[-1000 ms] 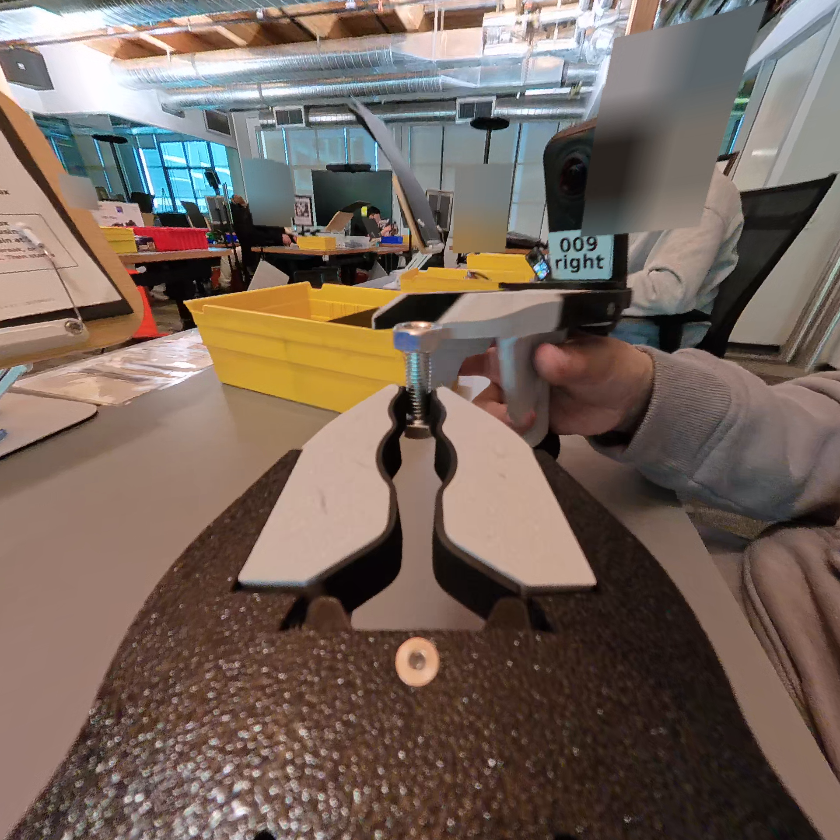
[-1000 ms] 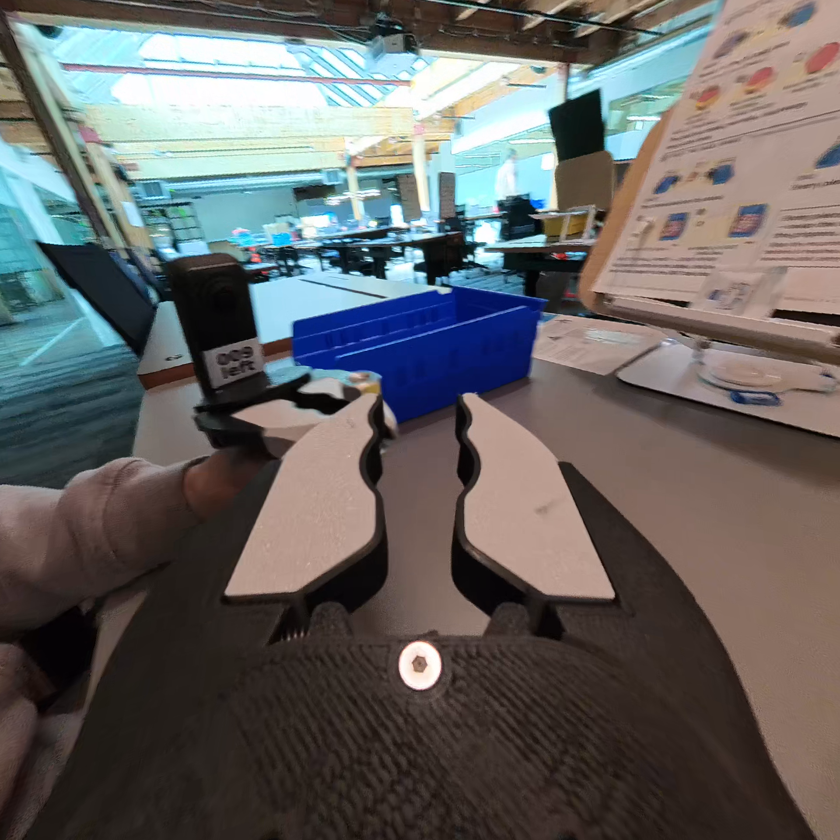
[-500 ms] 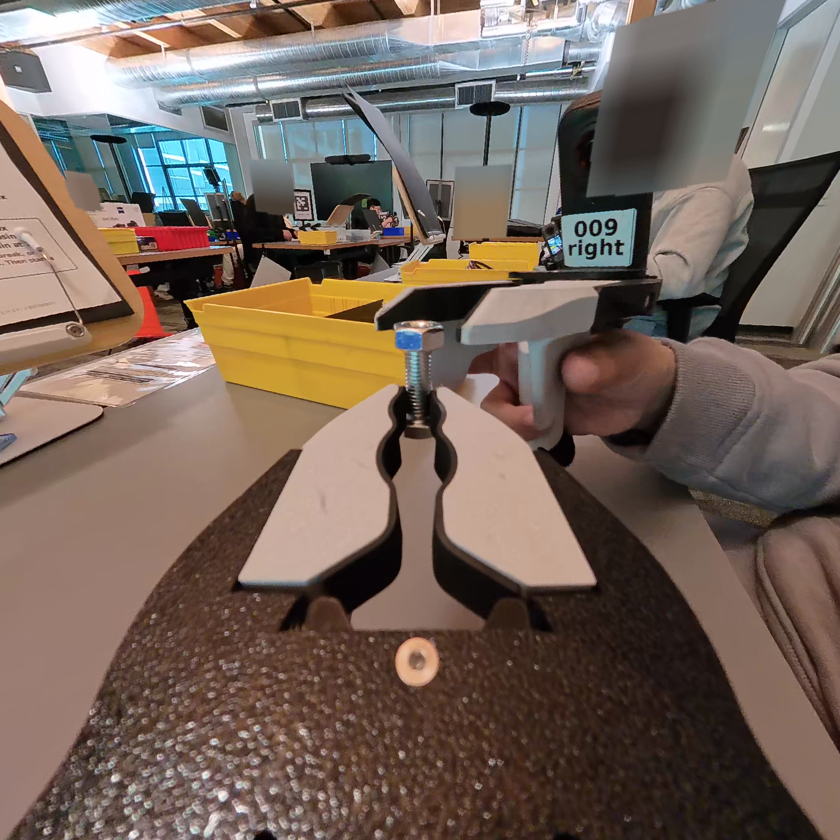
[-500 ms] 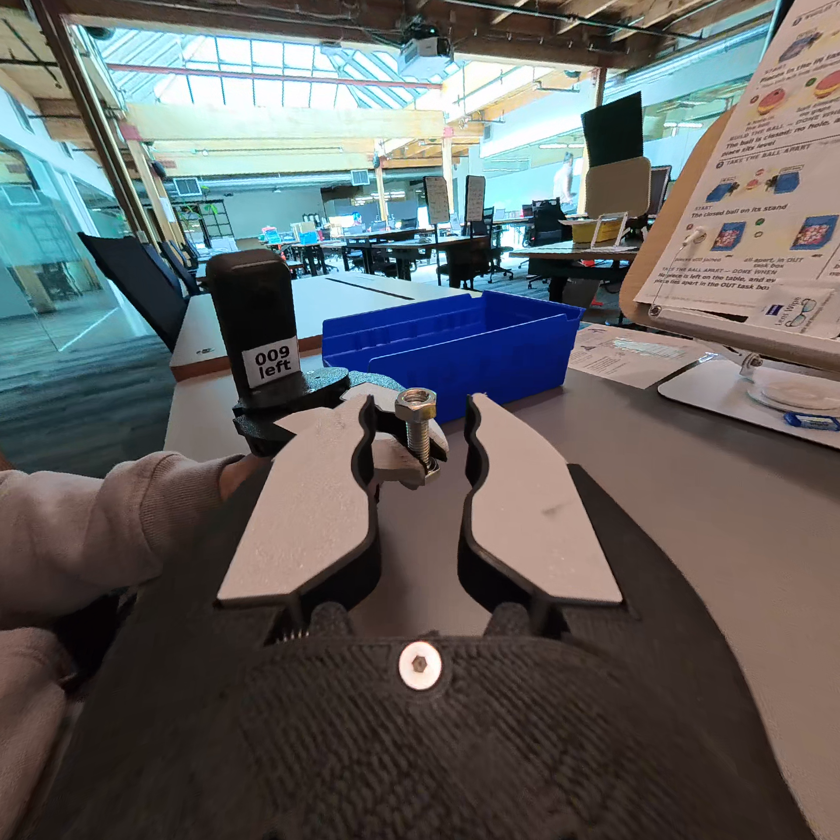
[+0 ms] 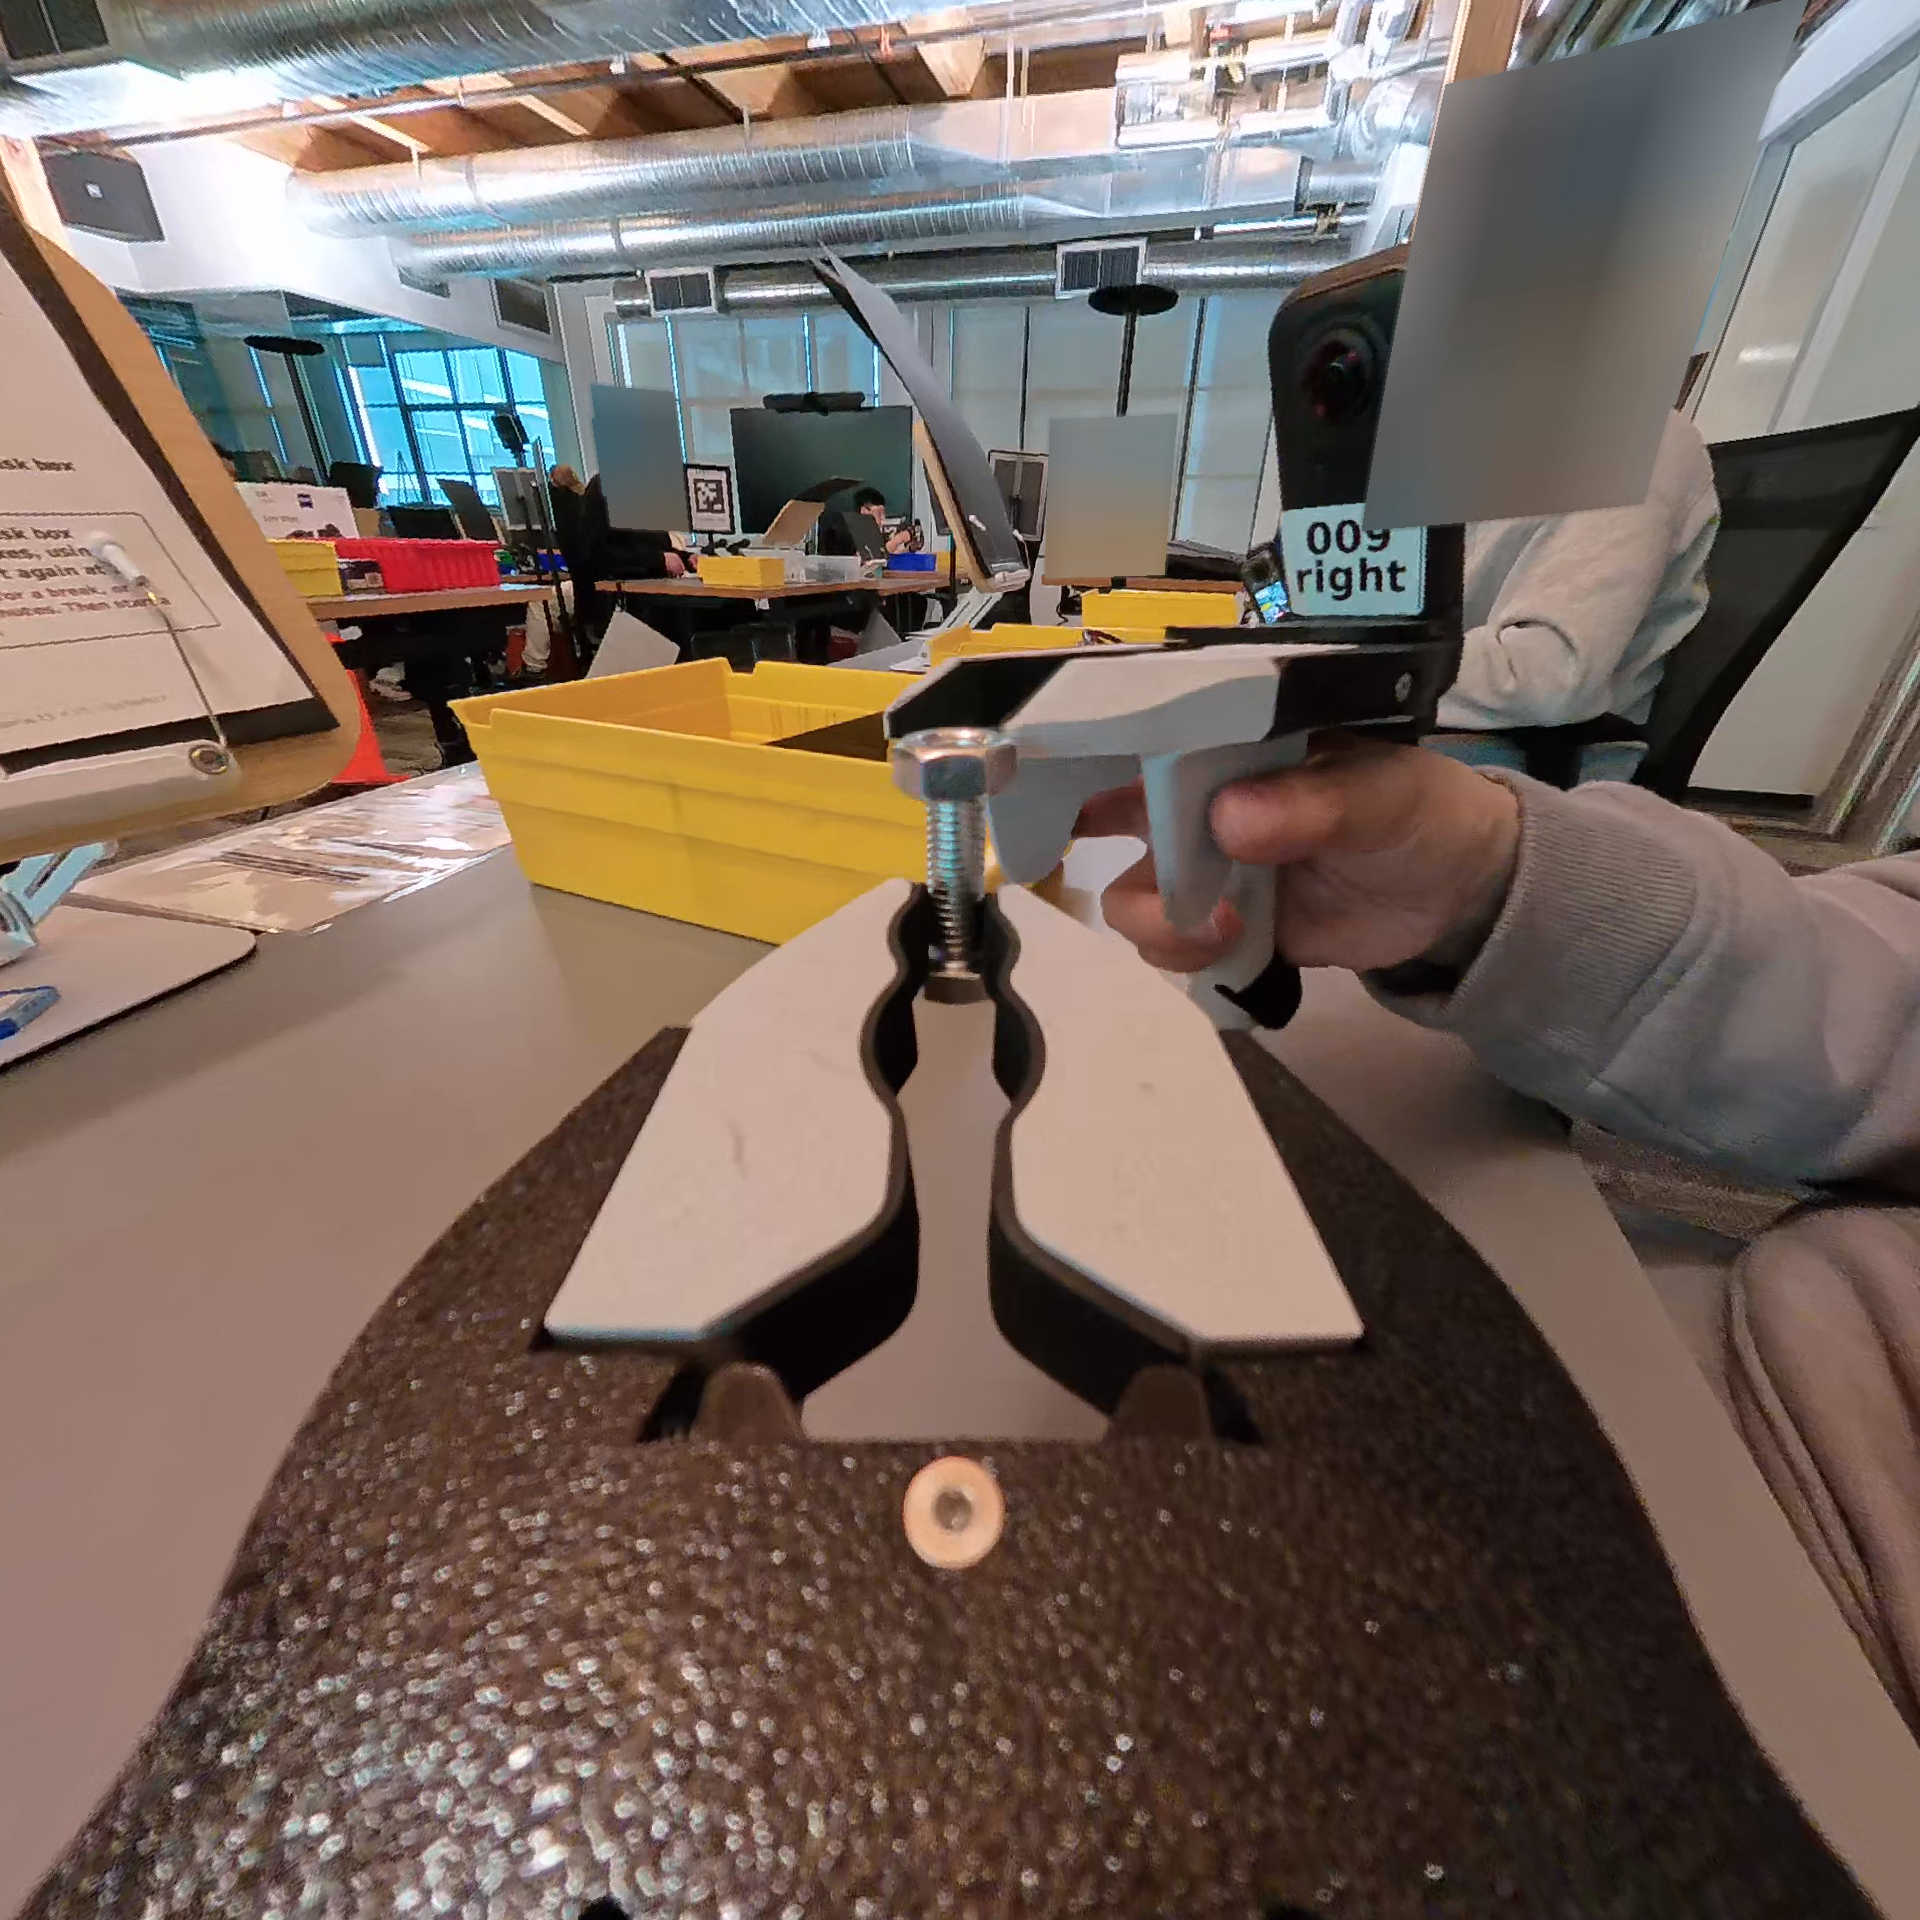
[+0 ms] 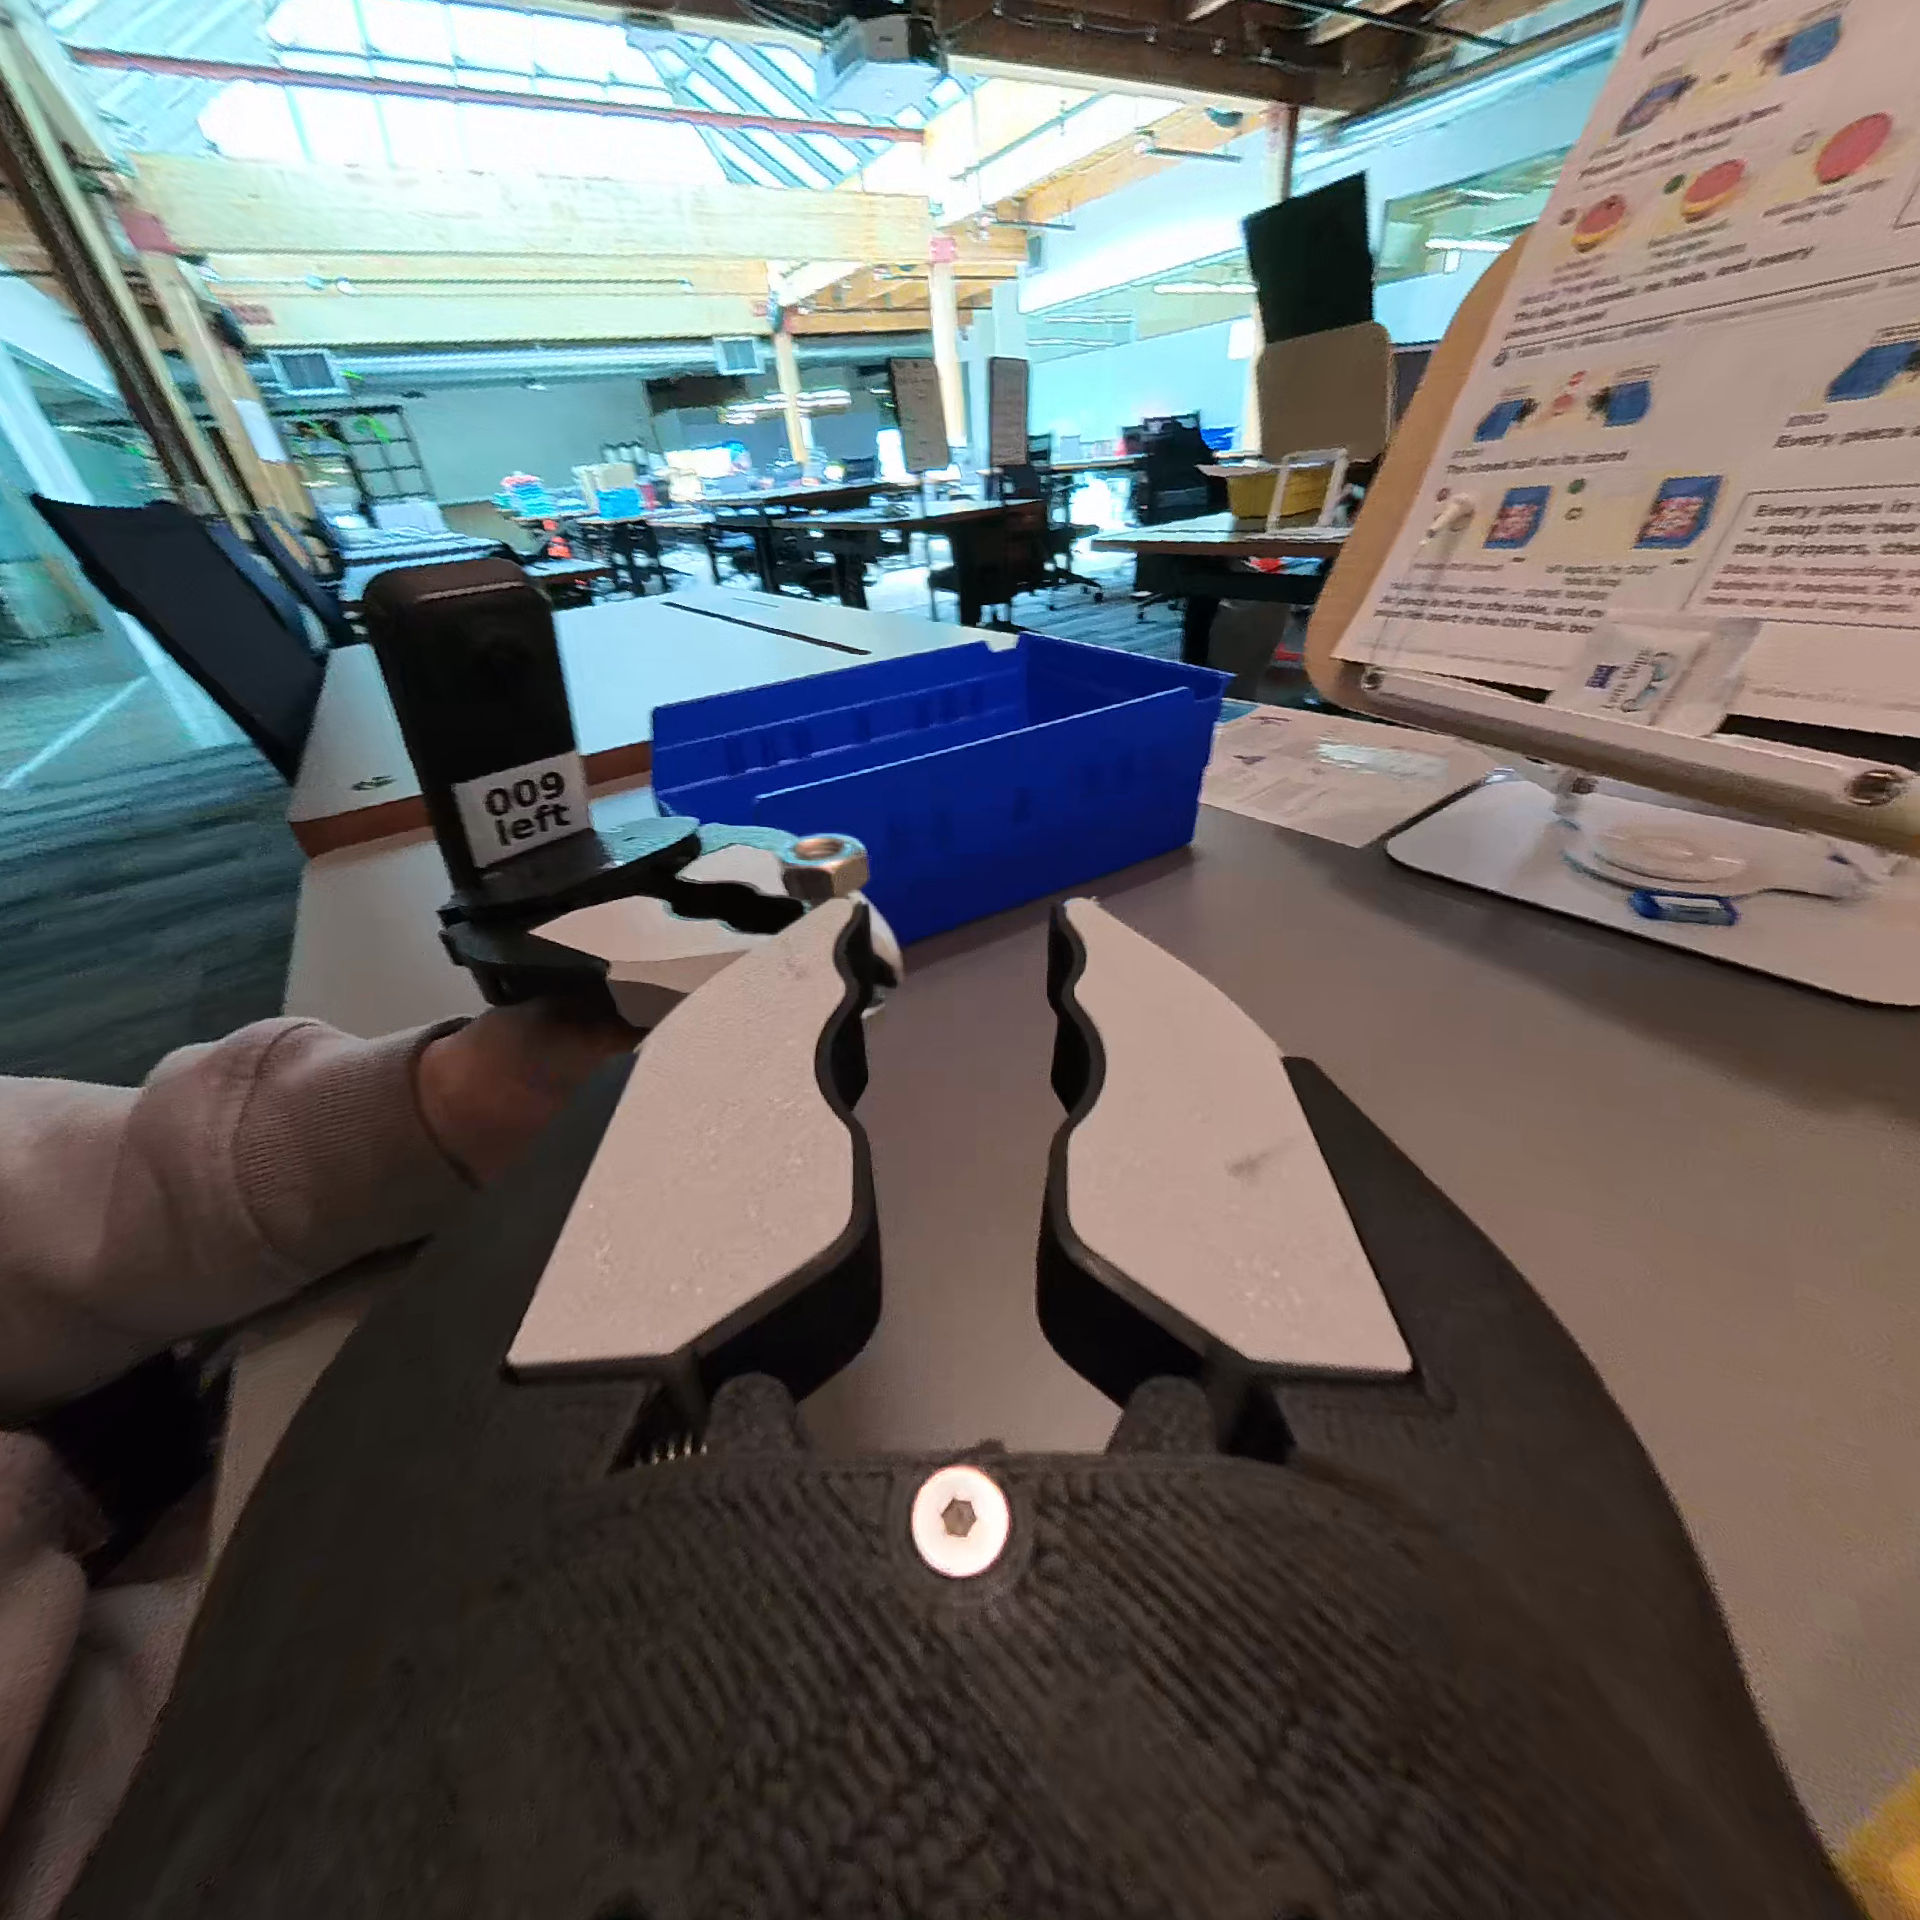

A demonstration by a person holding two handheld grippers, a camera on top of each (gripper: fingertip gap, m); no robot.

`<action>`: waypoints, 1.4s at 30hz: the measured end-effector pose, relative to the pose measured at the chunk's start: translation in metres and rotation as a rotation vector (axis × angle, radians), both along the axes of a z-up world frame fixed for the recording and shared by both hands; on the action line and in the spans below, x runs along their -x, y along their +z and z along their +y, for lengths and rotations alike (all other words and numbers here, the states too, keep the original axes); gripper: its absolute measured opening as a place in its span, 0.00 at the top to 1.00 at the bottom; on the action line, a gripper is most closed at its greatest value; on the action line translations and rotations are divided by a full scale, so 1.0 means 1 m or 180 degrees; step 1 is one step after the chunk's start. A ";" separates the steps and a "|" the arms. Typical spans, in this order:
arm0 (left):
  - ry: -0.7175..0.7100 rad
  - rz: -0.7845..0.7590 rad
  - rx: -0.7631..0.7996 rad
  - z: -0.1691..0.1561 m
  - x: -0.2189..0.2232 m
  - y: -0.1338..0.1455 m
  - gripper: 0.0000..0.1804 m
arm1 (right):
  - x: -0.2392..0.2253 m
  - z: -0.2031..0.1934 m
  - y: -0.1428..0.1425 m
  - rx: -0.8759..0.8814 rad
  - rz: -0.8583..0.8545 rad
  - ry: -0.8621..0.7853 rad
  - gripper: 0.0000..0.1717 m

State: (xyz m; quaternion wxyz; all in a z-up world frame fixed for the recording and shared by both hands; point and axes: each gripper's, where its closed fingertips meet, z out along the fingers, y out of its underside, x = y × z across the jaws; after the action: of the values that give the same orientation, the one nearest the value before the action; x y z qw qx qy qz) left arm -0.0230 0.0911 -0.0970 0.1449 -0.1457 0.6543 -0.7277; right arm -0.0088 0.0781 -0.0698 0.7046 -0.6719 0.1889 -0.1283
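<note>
My left gripper [image 5: 954, 914] is shut on the threaded shank of a silver bolt [image 5: 954, 831]. The bolt stands upright with its hex top above the fingertips. My right gripper [image 6: 956, 925] is open and empty above the grey table [image 6: 1455, 1091]. The bolt's hex top [image 6: 824, 864] shows just left of its left finger [image 6: 727, 1122], outside the jaws. In the left wrist view the right gripper [image 5: 966, 717] is level with the hex top and just behind it, held by a hand [image 5: 1340, 862]. The left gripper [image 6: 769, 914] also shows in the right wrist view.
A yellow bin [image 5: 675, 810] stands on the table behind the bolt. A blue bin [image 6: 966, 769] stands ahead of the right gripper. A tilted board with printed sheets [image 6: 1662, 416] stands on a white base at the right; it also shows in the left wrist view [image 5: 104, 623]. A grey sleeve [image 5: 1662, 987] is nearby. My two grippers' fingertips are within a few centimetres of each other.
Half a second ago the bolt's top stood between my right gripper's open fingers; now it lies left of them and the fingers stand a little closer. The left gripper keeps its hold.
</note>
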 end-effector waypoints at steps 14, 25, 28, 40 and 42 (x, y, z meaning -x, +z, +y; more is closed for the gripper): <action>-0.0028 -0.0047 -0.0114 -0.005 0.002 -0.003 0.95 | 0.018 0.026 -0.002 0.0022 -0.0155 0.0152 0.90; -0.0960 0.0109 0.0214 -0.018 0.035 0.007 0.95 | 0.046 0.015 0.008 -0.0217 -0.0168 0.1219 0.90; -0.1089 0.0150 0.0240 -0.019 0.039 0.008 0.95 | 0.050 0.014 0.008 -0.0185 -0.0207 0.1292 0.90; 0.0078 -0.0052 -0.0133 -0.002 -0.002 -0.004 0.95 | 0.012 0.014 0.001 -0.0182 0.0082 0.0275 0.72; 0.0251 -0.0098 -0.0199 0.002 -0.007 -0.005 0.95 | 0.006 0.019 -0.004 -0.0173 0.0091 0.0047 0.73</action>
State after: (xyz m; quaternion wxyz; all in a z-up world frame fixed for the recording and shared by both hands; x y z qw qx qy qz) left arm -0.0163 0.0932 -0.1023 0.1880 -0.1555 0.6682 -0.7029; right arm -0.0153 0.0967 -0.0743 0.7207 -0.6557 0.1974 -0.1084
